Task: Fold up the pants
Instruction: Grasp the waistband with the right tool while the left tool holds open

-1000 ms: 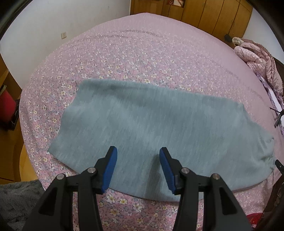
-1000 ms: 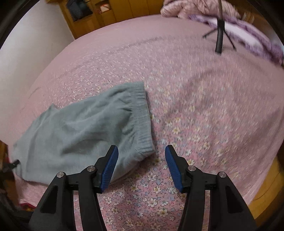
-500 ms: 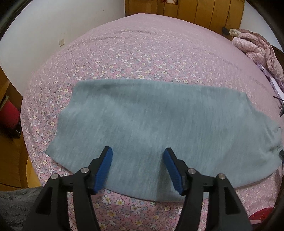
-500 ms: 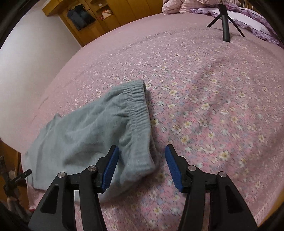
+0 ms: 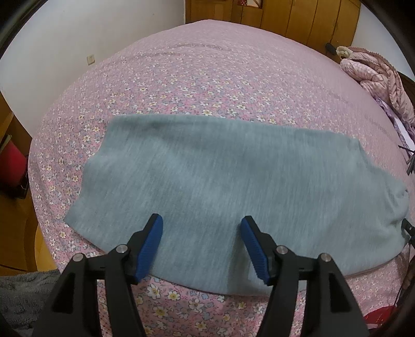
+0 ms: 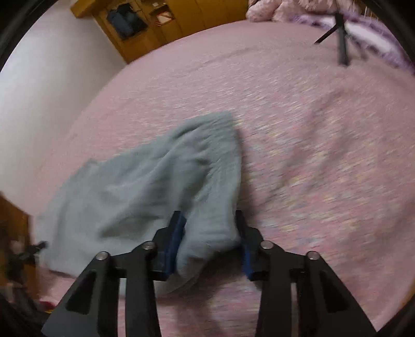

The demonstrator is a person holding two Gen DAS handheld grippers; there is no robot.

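Note:
Grey-green pants (image 5: 228, 181) lie flat, folded lengthwise, across a pink flowered bedspread (image 5: 197, 77). My left gripper (image 5: 201, 225) is open and empty, hovering over the near edge of the pants near the leg end. In the right wrist view the waistband end of the pants (image 6: 155, 186) is bunched and lifted off the bed. My right gripper (image 6: 210, 220) has its jaws narrowed around the waistband corner, with cloth filling the gap between the blue pads. The view is blurred by motion.
A black tripod (image 6: 341, 41) stands on the bed at the far right. A pink quilt (image 5: 376, 70) is heaped at the head of the bed. Wooden wardrobes (image 5: 285, 15) line the far wall. The bed's edge drops off at the left (image 5: 39, 181).
My right gripper has moved onto the waistband corner, narrowed its jaws on it and lifted it, bunching the cloth. My left gripper has shifted slightly over the pants and stayed open.

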